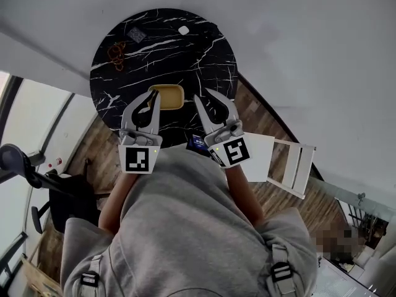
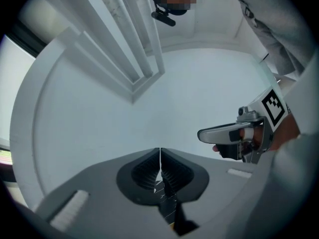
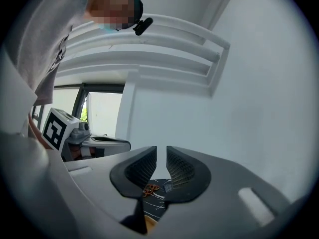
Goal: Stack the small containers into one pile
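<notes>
A yellow square-ish container (image 1: 167,96) sits on the near part of the round black marble table (image 1: 185,54). I cannot tell whether it is one container or several nested. Both grippers hang side by side above it, pointing away from the person. My left gripper (image 1: 153,94) covers the container's left edge, and its jaws (image 2: 160,151) are shut with the pads touching and nothing between them. My right gripper (image 1: 205,95) is just right of the container. Its jaws (image 3: 161,149) stand a narrow gap apart and are empty.
On the far side of the table lie an orange coiled thing (image 1: 116,53), a small grey square (image 1: 137,34) and a small white piece (image 1: 183,30). A white folding chair (image 1: 291,166) stands right of the person, a black stand (image 1: 25,166) left. Wooden floor lies below.
</notes>
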`<state>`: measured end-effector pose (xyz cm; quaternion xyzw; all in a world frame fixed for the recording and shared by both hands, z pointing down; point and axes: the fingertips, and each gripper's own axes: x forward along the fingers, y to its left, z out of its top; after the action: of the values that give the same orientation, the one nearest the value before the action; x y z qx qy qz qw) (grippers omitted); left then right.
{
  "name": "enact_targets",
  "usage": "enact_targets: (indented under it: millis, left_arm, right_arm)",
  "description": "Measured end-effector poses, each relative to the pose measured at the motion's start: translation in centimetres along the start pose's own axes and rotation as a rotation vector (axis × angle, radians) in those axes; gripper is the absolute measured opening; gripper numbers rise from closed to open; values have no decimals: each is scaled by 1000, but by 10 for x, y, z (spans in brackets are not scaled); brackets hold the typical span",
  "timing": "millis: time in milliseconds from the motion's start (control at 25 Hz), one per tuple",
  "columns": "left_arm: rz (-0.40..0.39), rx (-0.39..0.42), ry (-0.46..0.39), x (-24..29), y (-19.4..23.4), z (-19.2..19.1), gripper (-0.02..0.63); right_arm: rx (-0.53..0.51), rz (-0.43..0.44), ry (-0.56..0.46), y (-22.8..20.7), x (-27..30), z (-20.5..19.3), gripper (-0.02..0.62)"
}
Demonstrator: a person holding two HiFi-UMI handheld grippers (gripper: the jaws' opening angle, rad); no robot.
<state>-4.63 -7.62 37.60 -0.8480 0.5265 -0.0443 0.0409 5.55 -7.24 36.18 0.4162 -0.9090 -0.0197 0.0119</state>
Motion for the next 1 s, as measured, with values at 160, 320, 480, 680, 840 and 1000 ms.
enact_targets:
  millis: [160,320,480,680,840,1000]
  left_arm:
    - [33,-24,28,-9,10,-4,5]
    - [50,-14,14,-14,21,0,3]
    - [55,-7,9,-17,24,0,3]
    - [48,1,-4,-20,24,1,3]
    - [46,11,-23,-21,25,4,3]
    - [26,37,-60,-20,22,9,3]
  right_arm:
    - [13,11,-8,3,9,1,57]
    - [23,17,-32,6,15,10,44]
    - [14,26,-33,9,22,13,40]
    - [-14,36,-18,16,26,12,37]
    - [-52,39,-7,17,28,11,35]
    - [-64,17,-7,14,26,10,13]
